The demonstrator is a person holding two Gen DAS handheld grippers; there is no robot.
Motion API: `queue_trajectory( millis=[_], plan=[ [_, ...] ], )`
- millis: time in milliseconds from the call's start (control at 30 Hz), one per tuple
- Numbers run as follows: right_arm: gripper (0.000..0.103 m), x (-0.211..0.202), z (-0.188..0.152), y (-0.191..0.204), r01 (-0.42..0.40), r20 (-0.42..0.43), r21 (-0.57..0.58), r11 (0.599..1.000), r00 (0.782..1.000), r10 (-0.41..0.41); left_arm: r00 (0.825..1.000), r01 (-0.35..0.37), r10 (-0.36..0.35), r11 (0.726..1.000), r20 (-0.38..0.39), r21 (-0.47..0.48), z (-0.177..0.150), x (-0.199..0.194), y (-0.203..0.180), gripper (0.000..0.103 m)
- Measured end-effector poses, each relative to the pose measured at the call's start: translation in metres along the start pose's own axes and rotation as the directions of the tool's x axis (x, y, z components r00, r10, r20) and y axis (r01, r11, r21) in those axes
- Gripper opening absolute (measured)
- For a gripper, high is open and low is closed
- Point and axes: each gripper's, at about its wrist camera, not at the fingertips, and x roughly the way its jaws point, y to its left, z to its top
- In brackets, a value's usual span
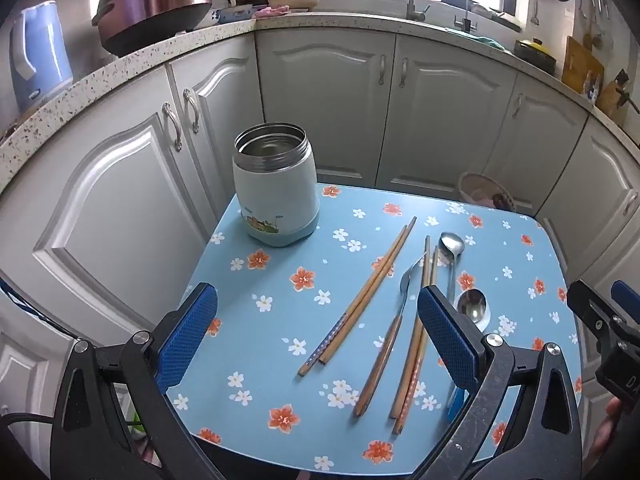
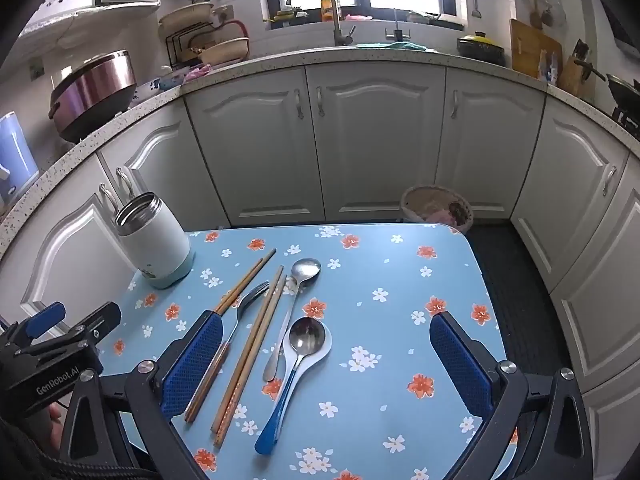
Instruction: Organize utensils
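An open pale-green steel jar (image 1: 276, 184) stands at the table's far left corner; it also shows in the right wrist view (image 2: 154, 238). On the blue flowered table (image 1: 280, 320) lie two pairs of wooden chopsticks (image 1: 360, 296) (image 2: 250, 352), a wood-handled fork (image 1: 394, 328) (image 2: 236, 320), a steel spoon (image 1: 452, 248) (image 2: 298, 296) and a blue-handled spoon (image 1: 472, 308) (image 2: 296, 364). My left gripper (image 1: 316, 336) is open and empty above the near chopsticks. My right gripper (image 2: 326, 364) is open and empty above the spoons.
White cabinets and a speckled counter (image 2: 360, 56) curve behind the table. A rice cooker (image 1: 156, 4) and blue kettle (image 1: 38, 52) stand on the counter at left. A woven basket (image 2: 438, 206) sits on the floor beyond the table's far edge.
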Motion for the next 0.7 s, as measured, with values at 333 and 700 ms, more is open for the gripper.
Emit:
queue_trajectory(
  millis=[333, 700],
  plan=[
    [0.103, -0.011, -0.003, 0.001, 0.006, 0.014, -0.007, 1.0, 1.0, -0.006, 1.0, 0.014, -0.014, 1.0, -0.001, -0.006, 0.0, -0.012, -0.003, 0.101],
    [0.103, -0.017, 0.0, 0.003, 0.006, 0.012, -0.012, 1.0, 1.0, -0.006, 1.0, 0.021, -0.021, 1.0, 0.014, -0.013, 0.001, -0.024, -0.004, 0.101]
  ],
)
